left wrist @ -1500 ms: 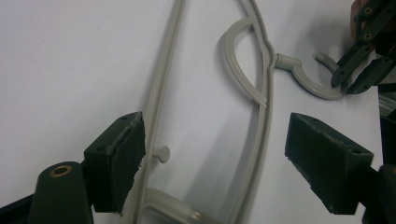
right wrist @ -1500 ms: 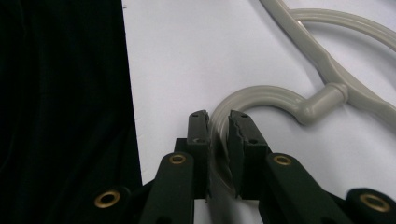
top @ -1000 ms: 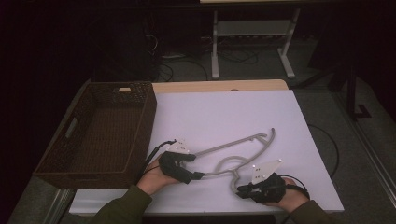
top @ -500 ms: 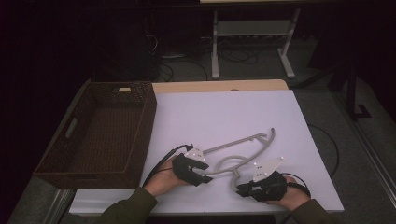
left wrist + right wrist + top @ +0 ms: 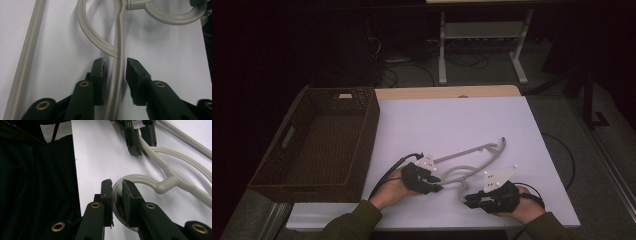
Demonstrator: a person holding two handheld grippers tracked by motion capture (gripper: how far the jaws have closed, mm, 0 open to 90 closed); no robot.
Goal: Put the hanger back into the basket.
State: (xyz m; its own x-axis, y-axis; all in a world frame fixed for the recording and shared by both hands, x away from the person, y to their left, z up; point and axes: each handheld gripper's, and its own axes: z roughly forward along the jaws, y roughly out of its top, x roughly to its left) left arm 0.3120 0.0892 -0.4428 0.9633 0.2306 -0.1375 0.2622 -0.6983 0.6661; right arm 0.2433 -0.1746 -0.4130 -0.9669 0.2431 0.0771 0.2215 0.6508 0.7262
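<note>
Left claw: jaws parted, astride the grey hanger arm, pads not yet touching it. Right claw: narrowly parted around the hook. Hanger lies flat, near centre of white worktop; basket left. Advised: close squarely, both together.

The left gripper points along a grey hanger that lies on a white table, with one thin grey bar of the hanger running up between its two black jaws. The jaws stand a little apart on either side of that bar, the right one just beside it and the left one with a narrow gap, so they are not clamped on it. Farther on the bar meets a curved loop that sweeps to the left, a hook ring sits at the far right, and another straight bar runs up the left side.
</note>
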